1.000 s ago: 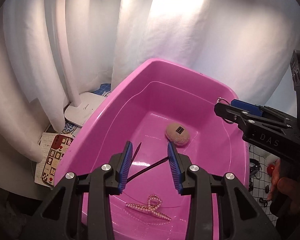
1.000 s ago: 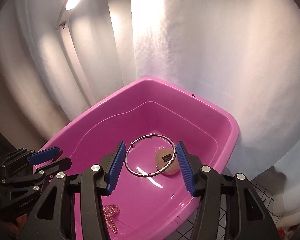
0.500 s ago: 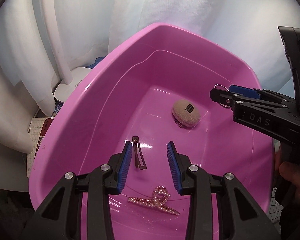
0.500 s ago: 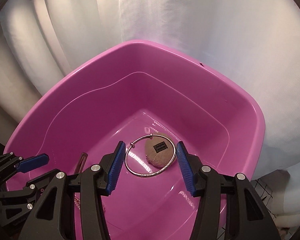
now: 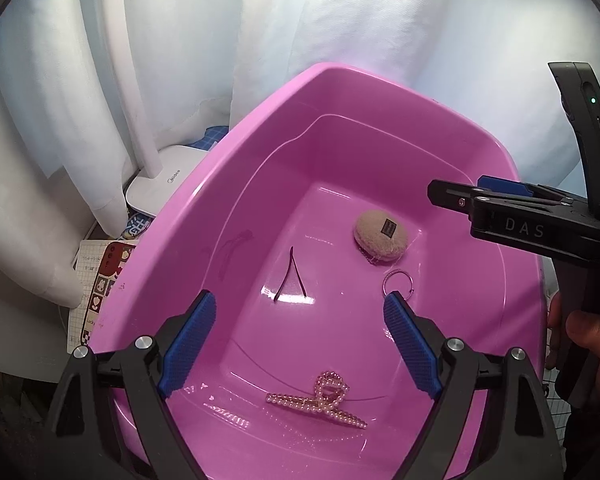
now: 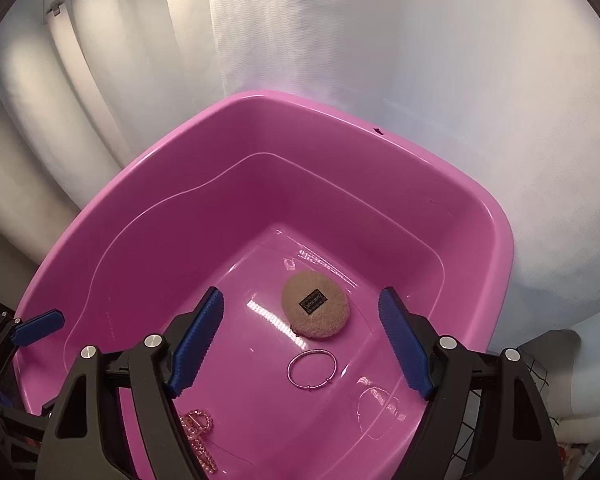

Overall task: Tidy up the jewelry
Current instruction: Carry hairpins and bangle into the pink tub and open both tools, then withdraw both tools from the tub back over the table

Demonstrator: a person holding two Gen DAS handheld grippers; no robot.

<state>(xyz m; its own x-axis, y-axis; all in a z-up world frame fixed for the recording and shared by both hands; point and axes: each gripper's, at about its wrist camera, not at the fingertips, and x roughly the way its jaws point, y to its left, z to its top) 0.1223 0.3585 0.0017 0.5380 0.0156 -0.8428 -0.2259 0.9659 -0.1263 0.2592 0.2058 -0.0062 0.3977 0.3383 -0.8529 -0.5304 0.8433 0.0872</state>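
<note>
A pink plastic tub [image 5: 220, 184] [image 6: 496, 240] fills both wrist views. On its floor lie a dark hair clip [image 5: 292, 278], a silver bangle [image 5: 397, 283] [image 6: 312, 369], a tan fuzzy oval piece with a black label [image 5: 381, 237] [image 6: 315, 305] and a pearl claw clip [image 5: 314, 398] [image 6: 199, 438]. My left gripper [image 5: 300, 340] hangs over the tub, its jaws opening wide with nothing between them. My right gripper [image 6: 300, 338] [image 5: 480, 192] is opening too, above the bangle, which lies free.
White curtains [image 5: 340, 20] hang behind the tub. A white lamp base [image 5: 160, 184] and a patterned card [image 5: 104, 280] sit left of the tub. A person's hand [image 5: 588, 344] holds the right gripper's handle at the right edge.
Both grippers sank toward the tub and opened. The dark clip dropped from the left jaws and the bangle from the right jaws; both now lie on the tub floor.
</note>
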